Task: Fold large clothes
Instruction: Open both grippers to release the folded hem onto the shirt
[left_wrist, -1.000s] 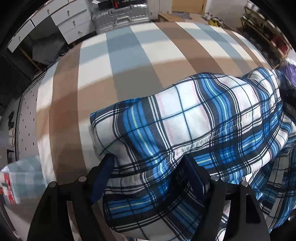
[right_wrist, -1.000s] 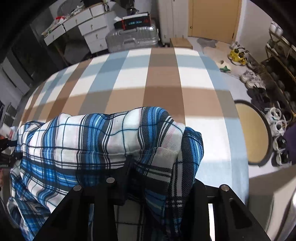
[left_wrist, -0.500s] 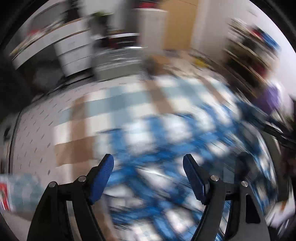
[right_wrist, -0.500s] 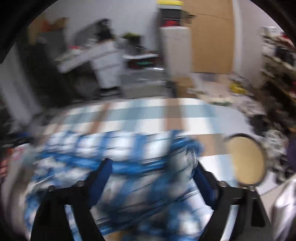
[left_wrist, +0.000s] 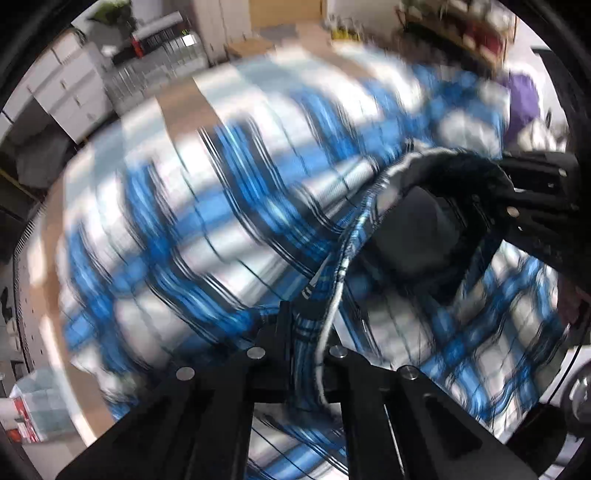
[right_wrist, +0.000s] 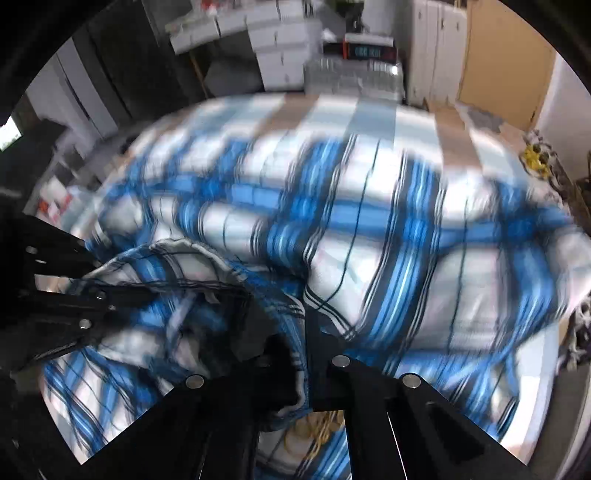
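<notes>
Two claws, one hem: the shirt hung between them

Most of what either camera saw was the plaid shirt (left_wrist: 229, 221), a big blue, white and black garment spread over the striped bed cover (left_wrist: 177, 107) and blurred across both views. It lay forward of both claws and reached away toward the far end of the bed, where a silver suitcase (right_wrist: 351, 74) and white drawers (left_wrist: 70, 92) stood on the floor beyond.

Nearer in, the shirt's edge curled up into a stiff rim, probably the collar or an opening (too blurred to say which), and this rim ran crosswise from one claw to the other. That line is what the next move seems to turn on: the held edge lay across, with the body of the cloth trailing away from it, so a fold would carry the edge along the shirt's length.

Smallest of all were the grips. The left gripper (left_wrist: 308, 332) was pressed together on a bunched strip of that edge, its jaws having just snapped closed with cloth between them. The right gripper (right_wrist: 301, 332) was pinched on the same edge, having likewise just closed with fabric between its jaws. Each showed in the other's view as a dark frame close beside it, so neither hand was clearly nearer the cloth.
</notes>
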